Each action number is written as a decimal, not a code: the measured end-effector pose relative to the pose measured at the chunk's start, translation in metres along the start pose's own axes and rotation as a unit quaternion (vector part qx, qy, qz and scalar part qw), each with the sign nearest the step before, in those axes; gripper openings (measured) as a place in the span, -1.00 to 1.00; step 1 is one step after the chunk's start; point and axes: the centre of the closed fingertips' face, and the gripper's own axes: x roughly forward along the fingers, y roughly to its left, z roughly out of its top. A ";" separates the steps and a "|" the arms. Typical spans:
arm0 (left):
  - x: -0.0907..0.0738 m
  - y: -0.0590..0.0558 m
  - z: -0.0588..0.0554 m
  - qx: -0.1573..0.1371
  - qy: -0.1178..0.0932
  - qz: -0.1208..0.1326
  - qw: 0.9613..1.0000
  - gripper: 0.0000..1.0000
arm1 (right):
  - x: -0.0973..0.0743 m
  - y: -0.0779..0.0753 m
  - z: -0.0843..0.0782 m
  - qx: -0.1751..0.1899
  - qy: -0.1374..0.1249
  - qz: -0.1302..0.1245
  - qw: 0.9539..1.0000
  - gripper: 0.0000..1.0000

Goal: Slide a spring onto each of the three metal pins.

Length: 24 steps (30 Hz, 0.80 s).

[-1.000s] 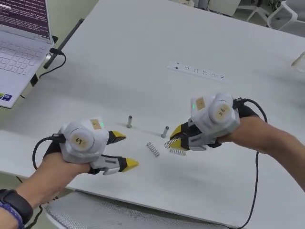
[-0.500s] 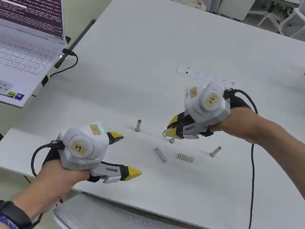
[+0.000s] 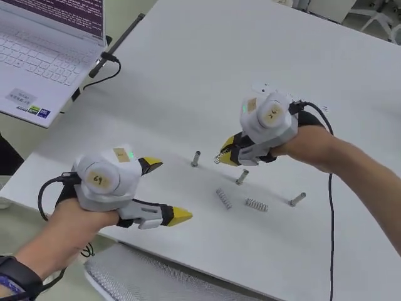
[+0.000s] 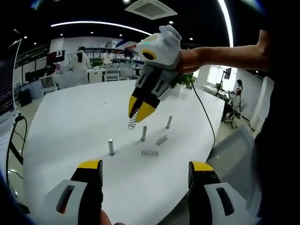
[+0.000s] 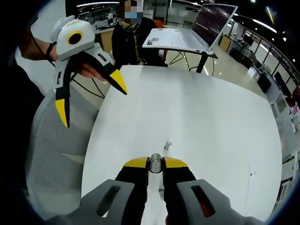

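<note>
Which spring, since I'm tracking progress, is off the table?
The spring clamped in the right gripper's jaws; the other two springs lie loose on the table.

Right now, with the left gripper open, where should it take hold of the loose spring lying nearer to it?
Probably at mid-length, from above, one jaw on each long side. The spring lies flat on the table, a thin coil, with bare surface along both sides for the left gripper.

Bright even light, soft shadows, fisheye-warped edges
</note>
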 end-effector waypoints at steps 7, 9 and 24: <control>-0.003 0.000 0.000 -0.005 -0.003 0.004 1.000 0.42 | 0.018 -0.009 0.004 -0.004 0.005 0.006 1.000 -0.83; -0.003 0.000 0.000 -0.006 -0.002 0.006 1.000 0.43 | 0.022 -0.014 0.005 -0.002 0.004 0.007 1.000 -0.83; -0.003 0.001 -0.005 -0.012 -0.001 0.003 1.000 0.44 | 0.044 -0.024 0.007 -0.014 0.025 0.023 0.999 -0.83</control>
